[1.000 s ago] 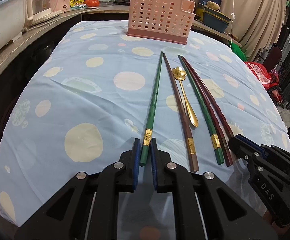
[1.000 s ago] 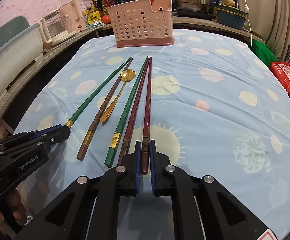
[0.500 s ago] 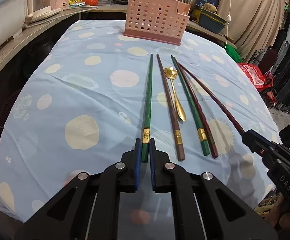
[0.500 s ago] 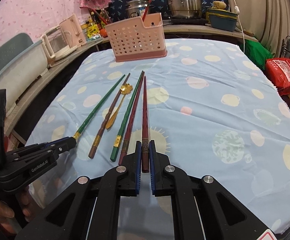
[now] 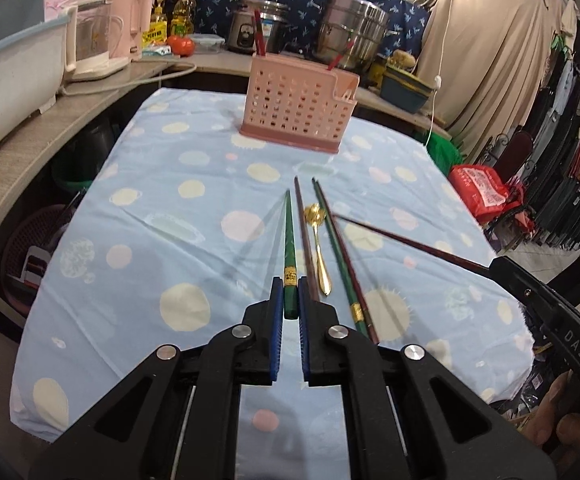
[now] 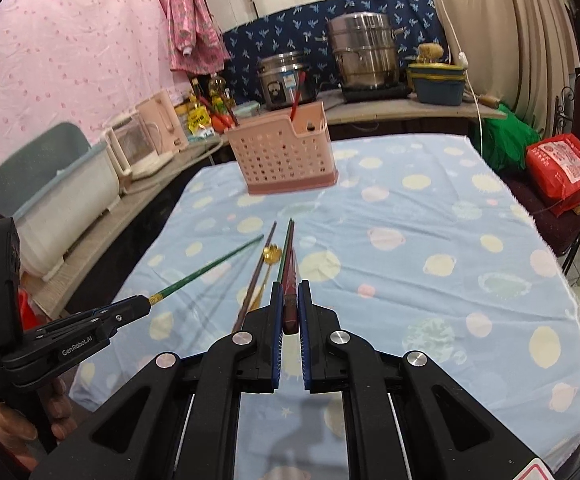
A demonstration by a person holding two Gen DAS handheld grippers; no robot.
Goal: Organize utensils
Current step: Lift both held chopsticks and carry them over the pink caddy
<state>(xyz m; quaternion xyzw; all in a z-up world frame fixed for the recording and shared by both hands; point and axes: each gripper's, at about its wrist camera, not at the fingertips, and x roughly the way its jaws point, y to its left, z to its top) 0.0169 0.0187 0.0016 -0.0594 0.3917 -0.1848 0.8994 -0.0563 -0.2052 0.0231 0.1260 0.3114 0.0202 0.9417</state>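
Chopsticks are in both grippers. The left gripper has its jaws clenched on the butt of a green chopstick, which is raised off the cloth and casts a shadow on it. The right gripper has its jaws clenched on the butt of a dark red chopstick, likewise lifted, tip pointing toward the far edge of the bench. Lying on the bench near its front edge: a brown chopstick, a gold spoon just beside it, then a second green chopstick touching a second dark red chopstick. A pink perforated utensil holder stands upright near the far edge, well apart from the utensils.
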